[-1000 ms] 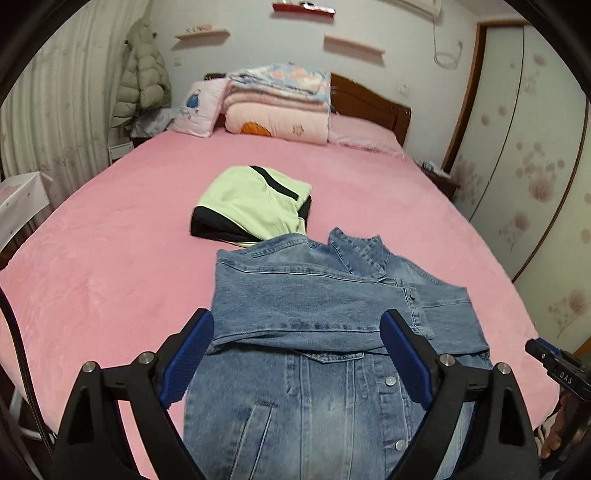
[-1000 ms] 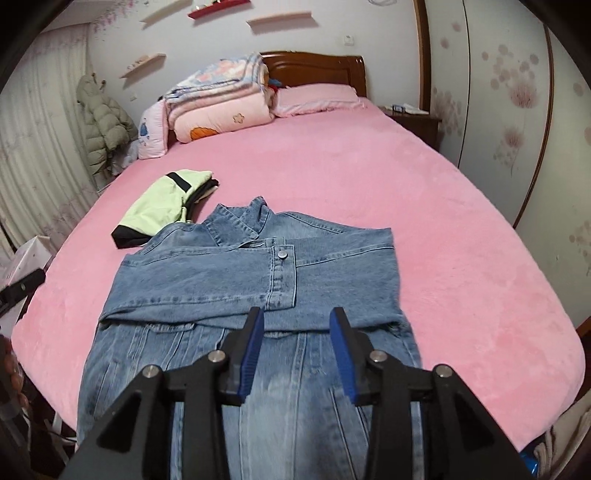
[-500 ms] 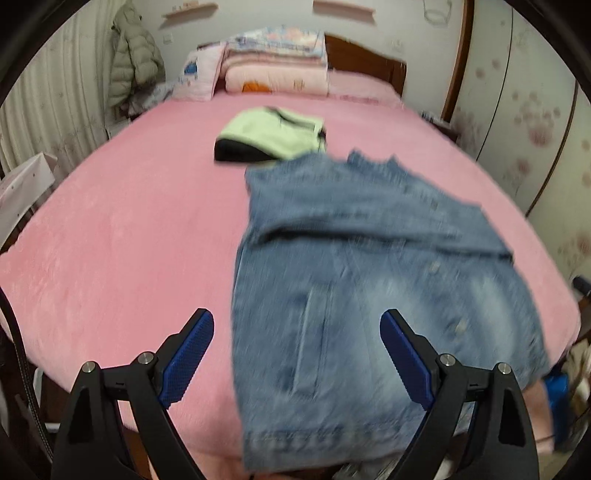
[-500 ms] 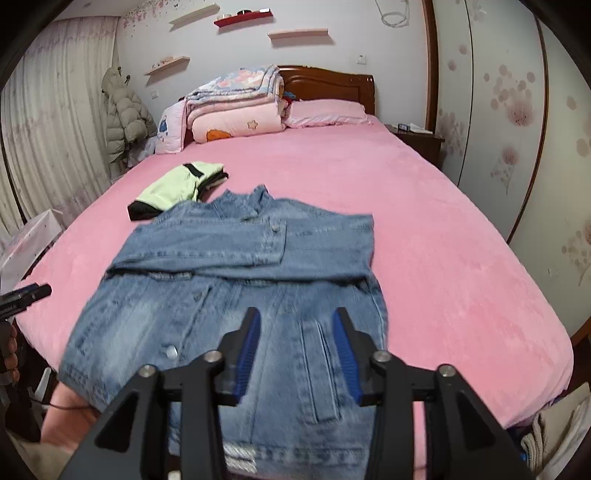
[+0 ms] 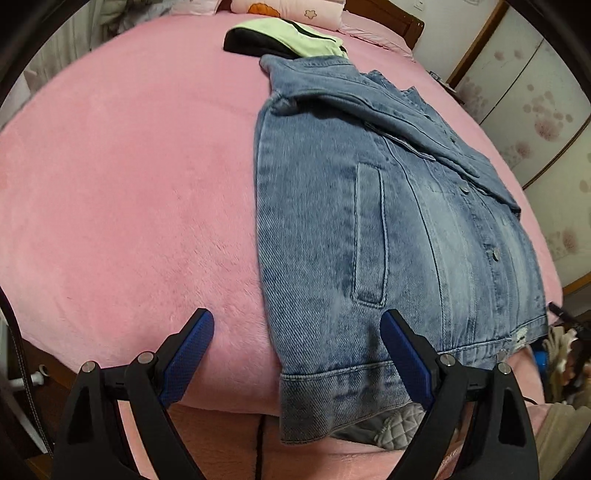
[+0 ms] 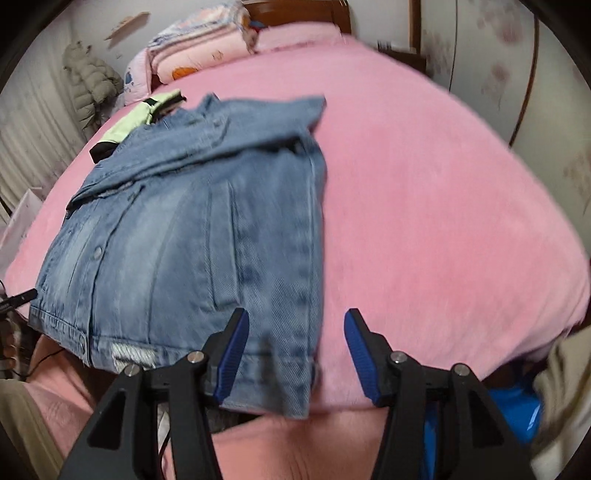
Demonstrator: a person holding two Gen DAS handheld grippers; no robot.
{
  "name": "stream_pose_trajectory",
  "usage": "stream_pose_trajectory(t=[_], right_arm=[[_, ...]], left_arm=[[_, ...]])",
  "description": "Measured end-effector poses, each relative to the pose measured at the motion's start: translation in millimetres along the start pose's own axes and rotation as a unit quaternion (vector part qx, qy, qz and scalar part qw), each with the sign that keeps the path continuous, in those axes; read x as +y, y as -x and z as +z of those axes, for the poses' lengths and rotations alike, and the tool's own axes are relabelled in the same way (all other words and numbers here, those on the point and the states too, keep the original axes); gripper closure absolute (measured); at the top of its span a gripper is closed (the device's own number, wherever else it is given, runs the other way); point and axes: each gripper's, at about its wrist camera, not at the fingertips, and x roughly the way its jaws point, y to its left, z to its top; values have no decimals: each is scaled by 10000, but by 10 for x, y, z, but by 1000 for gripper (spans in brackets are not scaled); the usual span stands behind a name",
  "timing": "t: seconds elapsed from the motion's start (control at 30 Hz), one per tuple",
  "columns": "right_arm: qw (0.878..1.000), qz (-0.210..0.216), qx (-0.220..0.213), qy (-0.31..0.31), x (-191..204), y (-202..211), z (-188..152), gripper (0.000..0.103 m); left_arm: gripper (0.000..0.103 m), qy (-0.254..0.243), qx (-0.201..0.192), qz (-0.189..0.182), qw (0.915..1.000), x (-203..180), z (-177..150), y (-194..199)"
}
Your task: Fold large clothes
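Green garment (image 5: pixel 295 35) touches denim jacket (image 5: pixel 369 206).

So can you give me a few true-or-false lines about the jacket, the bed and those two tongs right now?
1. The denim jacket lies on a pink bed. True.
2. The left tongs grip the jacket. False: they are open, holding nothing.
3. The jacket's hem hangs over the bed's near edge. True.
4. The right tongs are shut. False: open, straddling the hem's corner.
5. A green and black garment lies beyond the jacket. True.
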Motion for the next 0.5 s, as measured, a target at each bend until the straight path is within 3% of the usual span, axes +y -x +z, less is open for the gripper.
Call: stream_pose_trajectory(t=[0.2,0.27,0.3,0.5], right_arm=[[9972,619,296,-299,-147,-184,-109,50],[9953,833,407,-297,-143,-222,-122,62],[9942,929,457,-306,-142,-237,-132,64],[9910,1127,625,-351,-184,-294,-136,64]], left_arm=[[12,67,77,-374,9992,84,-27,-79],[15,74,103,-512,9986,98,-33,-76],[17,62,127,-560,9983,100,-42,-78],[20,6,248,-692,9973,114,-116,-71]])
